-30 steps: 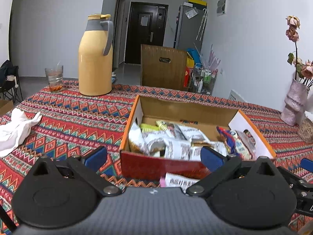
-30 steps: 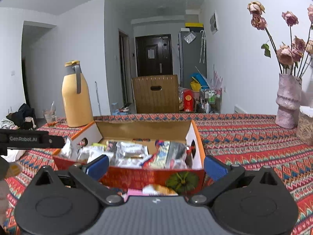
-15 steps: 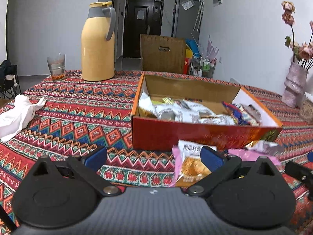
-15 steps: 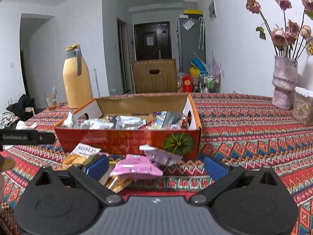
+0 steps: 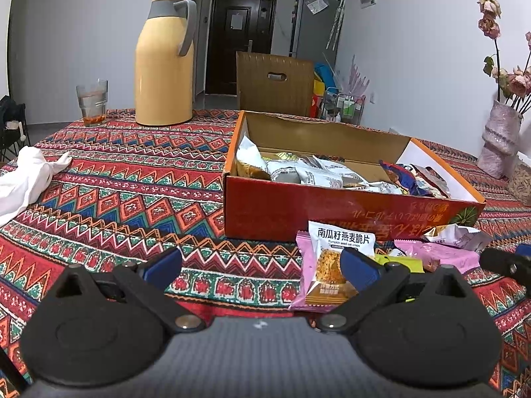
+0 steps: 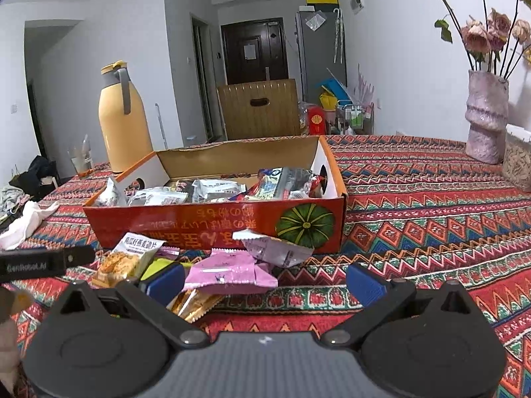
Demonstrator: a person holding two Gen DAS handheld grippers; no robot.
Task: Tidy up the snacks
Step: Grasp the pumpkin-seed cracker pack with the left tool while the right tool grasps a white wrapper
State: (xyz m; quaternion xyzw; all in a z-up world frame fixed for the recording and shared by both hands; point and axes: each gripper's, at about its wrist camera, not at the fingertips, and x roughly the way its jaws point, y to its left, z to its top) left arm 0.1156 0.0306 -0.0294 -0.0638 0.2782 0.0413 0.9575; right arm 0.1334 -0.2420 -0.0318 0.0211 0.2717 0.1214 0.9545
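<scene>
Both our tongs stand wide open and hold nothing: the left gripper (image 5: 260, 267) hangs over bare tablecloth (image 5: 126, 179), the right gripper (image 6: 265, 280) low over the loose snacks. The pink packet (image 6: 229, 270) lies between the right fingers, the silver packet (image 6: 275, 248) just past it at 12 o'clock, the oat crisp packet (image 6: 132, 258) at 10 o'clock beside the left tongs' tip. We judge the risk to be pinching two overlapping wrappers at once, or slick foil slipping free. The box (image 6: 212, 225) rises at 12 o'clock, already well filled; its near wall could catch a low carry. Open room lies from 1 to 3 o'clock; the vase (image 6: 484, 116) stands well apart.
</scene>
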